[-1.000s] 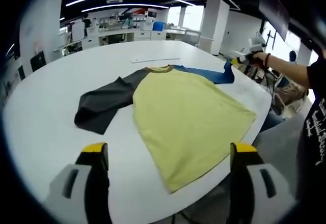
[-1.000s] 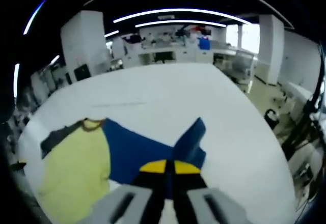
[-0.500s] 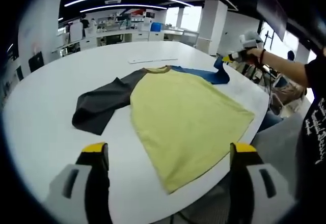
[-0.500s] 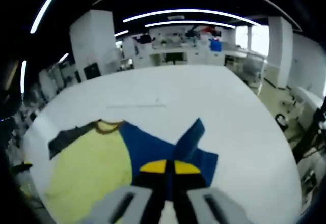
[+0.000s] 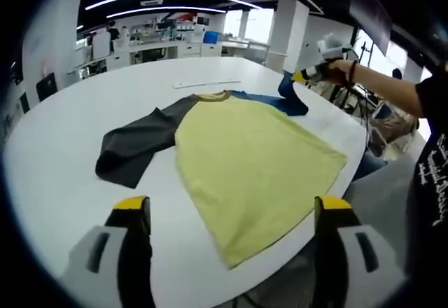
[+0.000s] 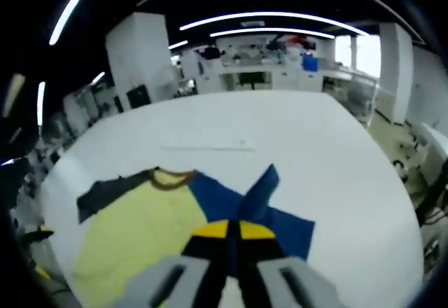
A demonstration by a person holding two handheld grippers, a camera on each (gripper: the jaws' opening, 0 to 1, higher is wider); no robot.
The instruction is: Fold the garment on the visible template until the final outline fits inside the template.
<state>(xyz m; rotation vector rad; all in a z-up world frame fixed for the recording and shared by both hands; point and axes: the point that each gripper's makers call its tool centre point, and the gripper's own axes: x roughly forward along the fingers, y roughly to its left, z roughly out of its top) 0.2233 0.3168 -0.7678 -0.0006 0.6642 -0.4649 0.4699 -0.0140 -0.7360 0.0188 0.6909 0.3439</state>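
My right tongs (image 6: 233, 232) pinch the blue sleeve (image 6: 260, 194) of the shirt (image 5: 245, 157) up off the white surface (image 5: 63, 154).

In the left gripper view my left tongs (image 5: 227, 213) stand wide apart at 6 o'clock, holding nothing, poised over the near edge of the surface. The shirt lies flat ahead of them, yellow body in the middle, dark grey sleeve (image 5: 136, 143) spread toward 9 o'clock, collar at 12 o'clock. Toward 2 o'clock my right hand (image 5: 339, 70) holds the other tongs, with the blue sleeve rising to their tips. In the right gripper view the yellow-tipped jaws are pressed together on a raised fold of blue cloth. A thin pale strip (image 6: 206, 146) lies on the surface beyond the collar.
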